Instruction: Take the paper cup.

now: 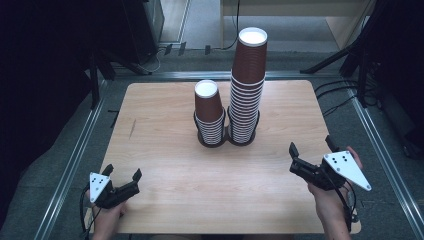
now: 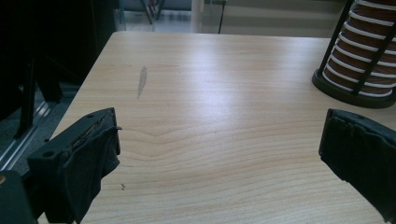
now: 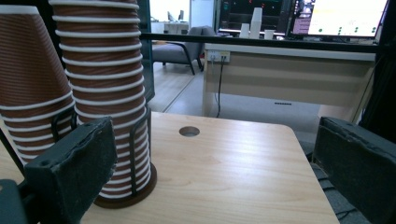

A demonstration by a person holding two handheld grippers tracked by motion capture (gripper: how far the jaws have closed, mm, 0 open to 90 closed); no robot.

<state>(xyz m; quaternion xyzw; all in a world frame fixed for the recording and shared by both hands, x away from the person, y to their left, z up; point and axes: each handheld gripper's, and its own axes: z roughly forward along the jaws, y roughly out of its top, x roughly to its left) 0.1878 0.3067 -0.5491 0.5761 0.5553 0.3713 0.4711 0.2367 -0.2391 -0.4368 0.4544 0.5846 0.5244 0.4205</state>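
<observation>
Nothing is held: the left gripper (image 1: 122, 175) and the right gripper (image 1: 311, 148) are both spread wide over the wooden table (image 1: 165, 165). The tall cup stack (image 1: 247, 85) and the short cup stack (image 1: 209, 112), upside down in their wire holder (image 1: 226, 140), stand well ahead, between both tools. No cup appears moved; judging by this, the work is barely begun.

table (image 1: 165, 165): light wood | scuff (image 2: 142, 81), perhaps | cable hole (image 3: 189, 131)

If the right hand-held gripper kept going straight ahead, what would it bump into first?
Probably nothing: the right hand-held gripper points along bare table, with the tall cup stack just left of its line. Depth is unclear.
</observation>
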